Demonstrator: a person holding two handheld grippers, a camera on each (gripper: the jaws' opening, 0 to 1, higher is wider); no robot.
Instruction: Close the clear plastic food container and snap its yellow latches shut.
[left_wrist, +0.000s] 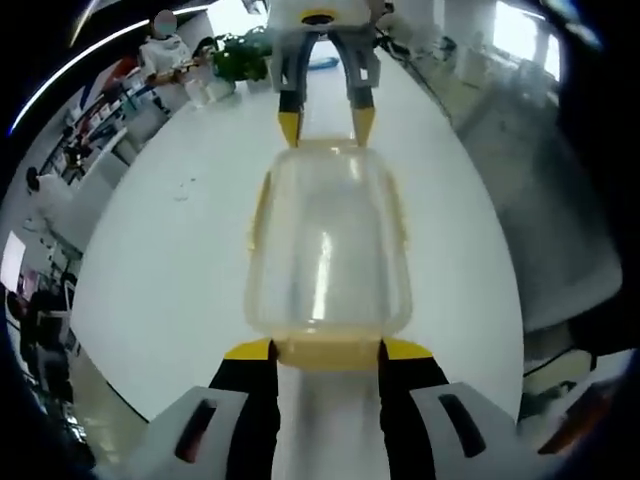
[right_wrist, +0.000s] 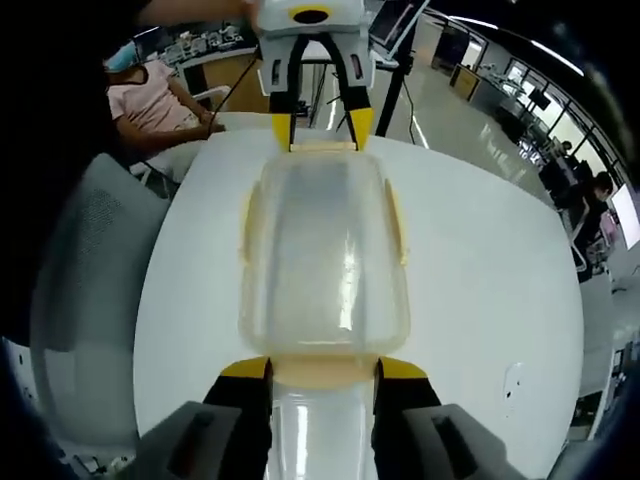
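Both grippers' fingers (left_wrist: 247, 349) flanking container (left_wrist: 328, 245) end latches.

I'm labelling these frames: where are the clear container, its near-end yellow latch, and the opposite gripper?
clear container (left_wrist: 328, 250), left gripper view, middle of the lid.
near-end yellow latch (right_wrist: 322, 368), right gripper view, middle of the latch flap.
right gripper (left_wrist: 326, 125), left gripper view, between its yellow fingertips.

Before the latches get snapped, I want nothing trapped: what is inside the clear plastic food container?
Nothing shows inside the clear plastic food container in either view; through its walls only the white table appears. The yellow end latch covers that rim, hiding anything behind it.
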